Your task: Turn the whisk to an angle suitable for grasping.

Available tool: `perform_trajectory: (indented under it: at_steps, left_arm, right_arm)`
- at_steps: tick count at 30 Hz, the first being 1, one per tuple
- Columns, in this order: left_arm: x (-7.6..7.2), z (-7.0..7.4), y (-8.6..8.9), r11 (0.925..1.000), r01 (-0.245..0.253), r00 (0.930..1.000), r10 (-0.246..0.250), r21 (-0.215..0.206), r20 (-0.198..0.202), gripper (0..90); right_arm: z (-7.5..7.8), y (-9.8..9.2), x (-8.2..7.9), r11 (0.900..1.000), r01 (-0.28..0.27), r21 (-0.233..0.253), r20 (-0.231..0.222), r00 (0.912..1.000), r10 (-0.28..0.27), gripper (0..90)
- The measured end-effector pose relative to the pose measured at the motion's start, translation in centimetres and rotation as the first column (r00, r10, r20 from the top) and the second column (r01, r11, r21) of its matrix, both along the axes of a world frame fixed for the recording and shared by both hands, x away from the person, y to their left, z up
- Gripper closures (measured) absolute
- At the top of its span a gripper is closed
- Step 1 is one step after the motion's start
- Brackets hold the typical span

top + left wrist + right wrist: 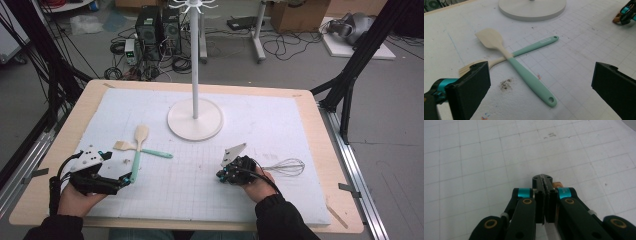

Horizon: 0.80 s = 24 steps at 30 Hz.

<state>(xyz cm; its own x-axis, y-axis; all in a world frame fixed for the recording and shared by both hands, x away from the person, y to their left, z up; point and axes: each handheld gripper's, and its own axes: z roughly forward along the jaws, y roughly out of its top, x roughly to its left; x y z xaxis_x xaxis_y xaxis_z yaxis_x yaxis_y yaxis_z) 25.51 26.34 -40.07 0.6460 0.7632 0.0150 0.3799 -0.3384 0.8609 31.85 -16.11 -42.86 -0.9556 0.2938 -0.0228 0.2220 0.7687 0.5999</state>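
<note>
Two utensils lie crossed at left centre of the surface (300,125): spatula (524,72) over brush (529,47). Left gripper (541,82), fingers spread wide, lines up on the spatula handle, likely to grab it. Right gripper (545,200), fingers closed empty, idles lower centre.

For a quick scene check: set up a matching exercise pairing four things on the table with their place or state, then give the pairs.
Things:
1. spatula
2. whisk
3. left gripper
4. right gripper

Places or states:
A. shut, holding nothing
B. lies crossed over a brush
C. open, facing the crossed utensils
D. lies on the mat to the right of the right hand

Pairs: 1-B, 2-D, 3-C, 4-A
</note>
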Motion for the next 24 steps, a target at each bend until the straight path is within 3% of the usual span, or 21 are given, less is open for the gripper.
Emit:
perform_trajectory:
  at_steps: [24]
  left_arm:
    - [0.1, 0.0, -0.1, 1.0000, 0.003, 1.0000, -0.003, -0.002, 0.000, 2.5]
  right_arm:
    - [-0.2, -0.6, 1.4, 0.997, 0.068, 0.030, -0.018, 0.9975, -0.068, 89.2]
